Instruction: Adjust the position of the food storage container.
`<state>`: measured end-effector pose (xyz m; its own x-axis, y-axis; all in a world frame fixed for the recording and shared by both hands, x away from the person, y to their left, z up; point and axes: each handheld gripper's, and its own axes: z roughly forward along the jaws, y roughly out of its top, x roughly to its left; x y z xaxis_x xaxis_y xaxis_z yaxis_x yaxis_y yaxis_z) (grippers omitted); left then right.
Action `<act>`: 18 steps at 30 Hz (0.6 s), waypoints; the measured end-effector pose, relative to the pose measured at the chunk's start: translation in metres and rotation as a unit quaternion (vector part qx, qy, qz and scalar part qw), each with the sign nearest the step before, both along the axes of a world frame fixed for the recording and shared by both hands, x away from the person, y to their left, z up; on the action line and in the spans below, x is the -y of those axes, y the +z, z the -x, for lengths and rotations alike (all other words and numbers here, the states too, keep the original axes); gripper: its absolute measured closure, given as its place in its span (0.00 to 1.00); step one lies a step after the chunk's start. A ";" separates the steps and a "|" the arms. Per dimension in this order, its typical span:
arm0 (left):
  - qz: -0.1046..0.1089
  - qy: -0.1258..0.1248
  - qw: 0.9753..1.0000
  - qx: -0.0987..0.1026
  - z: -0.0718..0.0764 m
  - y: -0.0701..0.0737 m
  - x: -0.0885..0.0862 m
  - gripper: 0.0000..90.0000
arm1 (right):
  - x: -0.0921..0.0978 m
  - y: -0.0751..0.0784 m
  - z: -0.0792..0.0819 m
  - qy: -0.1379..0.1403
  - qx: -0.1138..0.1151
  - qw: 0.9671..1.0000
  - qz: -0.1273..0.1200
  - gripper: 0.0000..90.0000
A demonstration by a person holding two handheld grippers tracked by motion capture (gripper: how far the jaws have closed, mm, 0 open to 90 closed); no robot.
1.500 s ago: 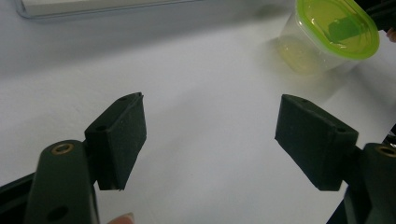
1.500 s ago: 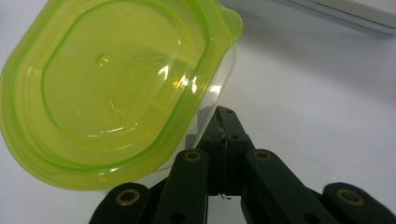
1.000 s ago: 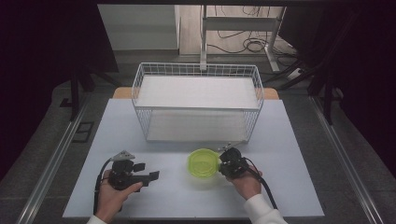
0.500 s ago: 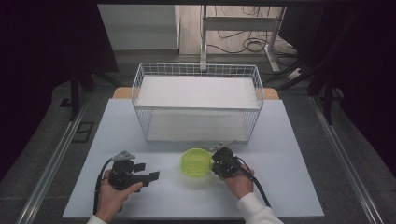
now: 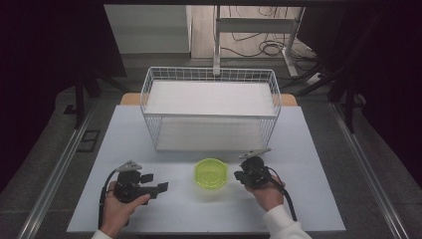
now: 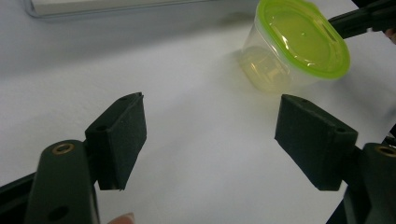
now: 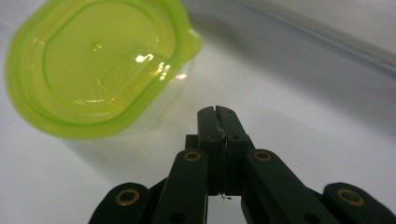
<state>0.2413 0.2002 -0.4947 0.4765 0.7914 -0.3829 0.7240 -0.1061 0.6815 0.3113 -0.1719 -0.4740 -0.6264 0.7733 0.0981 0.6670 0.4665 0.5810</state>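
Lime-green plastic lid on a clear tub (image 5: 211,173): the tub stands upright on the white worktop (image 5: 308,149), between the two hands and just in front of the wire basket (image 5: 211,107). The basket sits at the far middle of the worktop, apart from the tub.

Left tongs (image 5: 158,187): held low over the worktop by the left hand (image 5: 119,211), pointing toward the tub but well short of it. In the left gripper view the left tongs (image 6: 210,135) stand spread wide, with bare worktop between the two pads; they grip nothing and touch nothing.

Right tongs (image 5: 238,175): held by the right hand (image 5: 266,191), tips just beside the tub's right side. In the right gripper view the right tongs (image 7: 218,112) are pressed fully together, pad against pad, with nothing between them. The tips lie close under the lid's edge tab (image 7: 192,44); contact with the tub cannot be confirmed.
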 end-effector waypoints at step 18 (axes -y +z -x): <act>0.013 0.002 1.000 0.000 -0.001 0.002 -0.002 0.28 | 0.044 0.004 0.015 -0.027 -0.005 0.986 -0.163 0.36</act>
